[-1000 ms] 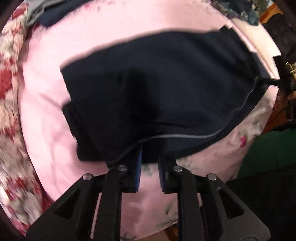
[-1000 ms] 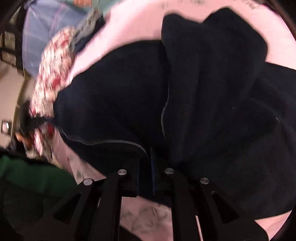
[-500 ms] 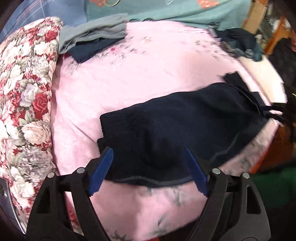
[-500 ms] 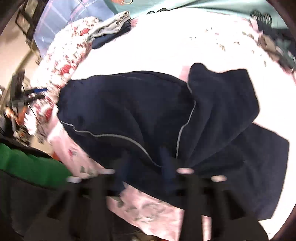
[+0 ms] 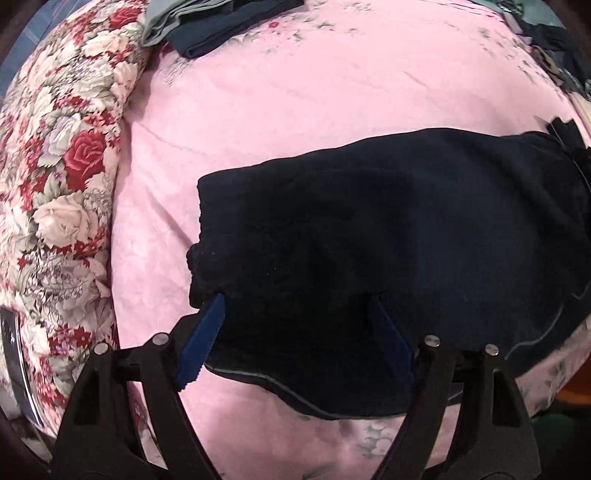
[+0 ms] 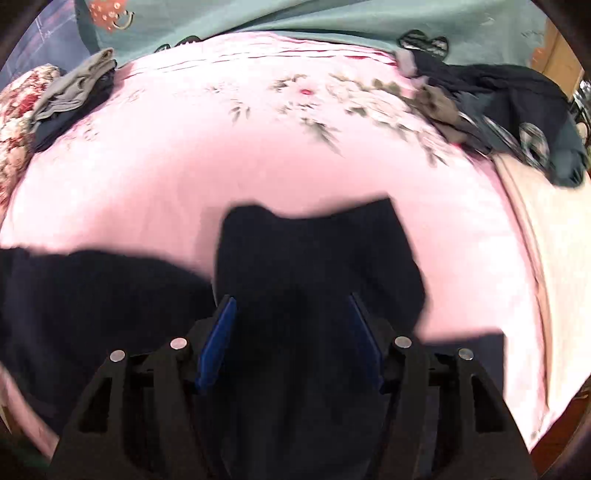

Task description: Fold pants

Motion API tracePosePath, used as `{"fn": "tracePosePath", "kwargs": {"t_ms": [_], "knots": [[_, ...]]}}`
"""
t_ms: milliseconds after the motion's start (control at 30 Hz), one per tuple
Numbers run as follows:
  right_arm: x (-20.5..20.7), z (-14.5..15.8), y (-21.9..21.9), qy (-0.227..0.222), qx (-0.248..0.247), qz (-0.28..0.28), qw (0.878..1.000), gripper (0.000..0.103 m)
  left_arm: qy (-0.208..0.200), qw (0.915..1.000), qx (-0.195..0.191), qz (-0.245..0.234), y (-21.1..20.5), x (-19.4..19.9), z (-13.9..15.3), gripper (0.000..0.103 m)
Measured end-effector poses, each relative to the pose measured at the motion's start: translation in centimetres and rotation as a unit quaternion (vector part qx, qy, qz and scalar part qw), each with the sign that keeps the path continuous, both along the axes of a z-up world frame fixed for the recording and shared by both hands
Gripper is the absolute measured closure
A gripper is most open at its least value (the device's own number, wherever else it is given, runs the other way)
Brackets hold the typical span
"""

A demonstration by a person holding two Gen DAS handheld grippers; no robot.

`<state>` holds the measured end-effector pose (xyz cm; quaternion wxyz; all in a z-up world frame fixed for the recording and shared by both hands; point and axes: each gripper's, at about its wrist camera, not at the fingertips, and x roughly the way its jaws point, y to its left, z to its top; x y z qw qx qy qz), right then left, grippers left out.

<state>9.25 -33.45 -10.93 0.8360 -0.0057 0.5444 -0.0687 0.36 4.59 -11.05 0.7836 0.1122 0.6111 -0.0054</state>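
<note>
The dark navy pants (image 5: 388, 240) lie folded over on the pink bedspread (image 5: 314, 92), with a thin grey piping line along the near edge. My left gripper (image 5: 295, 317) is open and empty, its blue pads spread just above the pants' near left part. In the right wrist view the pants (image 6: 317, 258) fill the lower half, with a rumpled end poking up between the fingers. My right gripper (image 6: 291, 321) is open and hovers over that fabric without holding it.
A floral quilt (image 5: 55, 177) bunches along the left side of the bed. Folded grey and navy clothes (image 5: 199, 22) sit at the far left corner. A dark heap of garments (image 6: 517, 107) lies at the far right. A teal sheet (image 6: 295, 18) lies behind.
Both grippers were shut on the pants' edge a second ago; they have opened, let the fabric drop flat, and pulled back and up from it.
</note>
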Motion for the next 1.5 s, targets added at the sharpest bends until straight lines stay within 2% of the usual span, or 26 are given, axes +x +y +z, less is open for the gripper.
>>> {"fn": "tracePosePath", "kwargs": {"t_ms": [167,200,233,267,300,333,367,467,533,567,600,633,700,733,767,833,967,1100,1167,1233,1267,1300,1333,1400,1500], "knots": [[4.0,-2.9,1.8,0.036,-0.026,-0.024,0.999,0.042,0.01,0.999,0.034,0.026,-0.9,-0.4,-1.1,0.012],[4.1,-2.8,1.6,0.026,-0.016,-0.033,0.999,0.054,0.012,0.9988,0.039,0.027,-1.0,-0.4,-1.3,0.01],[4.1,-2.6,1.2,0.023,-0.012,-0.04,0.999,0.074,0.013,0.9987,0.04,0.029,-1.0,-0.4,-1.3,0.01],[3.9,-2.1,0.5,0.017,-0.004,-0.053,0.998,0.087,0.015,0.9987,0.039,0.031,-0.9,-0.2,-1.3,0.01],[3.0,-0.9,-0.9,-0.001,0.023,-0.079,0.997,0.09,0.017,0.9987,0.035,0.034,-0.8,-0.1,-1.3,0.01],[1.4,1.1,-2.7,-0.039,0.061,-0.104,0.992,0.091,0.018,0.9987,0.032,0.037,-0.7,-0.1,-1.2,0.01],[0.0,2.7,-4.0,-0.069,0.08,-0.122,0.987,0.091,0.018,0.9986,0.028,0.041,-0.6,0.0,-1.1,0.01],[-9.3,8.8,-10.4,-0.174,0.132,-0.201,0.955,0.091,0.018,0.9984,0.034,0.041,-0.5,0.1,-1.3,0.01],[-14.8,9.8,-13.8,-0.207,0.149,-0.259,0.932,0.091,0.018,0.9984,0.038,0.039,-0.6,0.0,-1.4,0.008],[-18.4,9.2,-16.2,-0.21,0.169,-0.299,0.915,0.089,0.019,0.9984,0.04,0.036,-0.7,-0.1,-1.4,0.007],[-20.4,8.1,-17.3,-0.198,0.184,-0.323,0.907,0.083,0.02,0.9983,0.043,0.033,-0.9,-0.1,-1.5,0.006],[-22.5,5.9,-18.8,-0.166,0.198,-0.358,0.897,0.069,0.021,0.9982,0.047,0.032,-1.0,-0.1,-1.7,0.005],[-25.0,1.4,-20.5,-0.073,0.181,-0.42,0.886,0.05,0.025,0.998,0.051,0.028,-1.2,0.0,-1.9,0.004],[-25.6,0.3,-20.8,-0.058,0.185,-0.424,0.885,0.054,0.027,0.998,0.052,0.026,-1.3,0.1,-1.9,0.004],[-26.2,0.6,-20.7,-0.08,0.183,-0.414,0.888,0.052,0.029,0.998,0.051,0.025,-1.3,0.1,-1.9,0.004],[-26.0,2.2,-20.2,-0.081,0.139,-0.414,0.896,0.05,0.033,0.998,0.048,0.025,-1.2,0.0,-1.7,0.004],[-22.7,4.4,-19.9,-0.111,0.109,-0.342,0.927,0.047,0.037,0.9983,0.039,0.022,-1.1,-0.6,-1.1,0.004],[-16.6,3.2,-19.2,-0.071,0.08,-0.258,0.96,0.047,0.044,0.9979,0.025,0.04,-0.1,-1.5,-0.7,0.004],[-13.6,1.9,-18.9,-0.044,0.044,-0.22,0.974,0.047,0.044,0.9977,0.021,0.048,0.4,-1.9,-0.5,0.004],[-11.5,0.5,-19.3,-0.015,0.031,-0.206,0.978,0.047,0.039,0.9975,0.023,0.055,0.7,-2.1,-0.3,0.004],[-10.6,-0.3,-19.9,-0.006,0.046,-0.205,0.978,0.047,0.037,0.9973,0.025,0.058,0.9,-2.3,-0.3,0.004],[-10.0,-0.8,-20.3,0.003,0.064,-0.204,0.977,0.054,0.038,0.997,0.03,0.061,1.0,-2.4,-0.5,0.004],[-9.4,-1.4,-20.7,0.013,0.085,-0.199,0.976,0.067,0.041,0.9964,0.035,0.065,1.1,-2.5,-0.8,0.002],[-8.9,-0.8,-21.2,-0.002,0.098,-0.191,0.977,0.083,0.043,0.9958,0.032,0.073,1.5,-2.3,-1.2,0.002],[-8.6,0.5,-21.7,-0.045,0.063,-0.211,0.974,0.083,0.05,0.9946,0.024,0.088,2.1,-2.1,-1.6,0.002]]}}
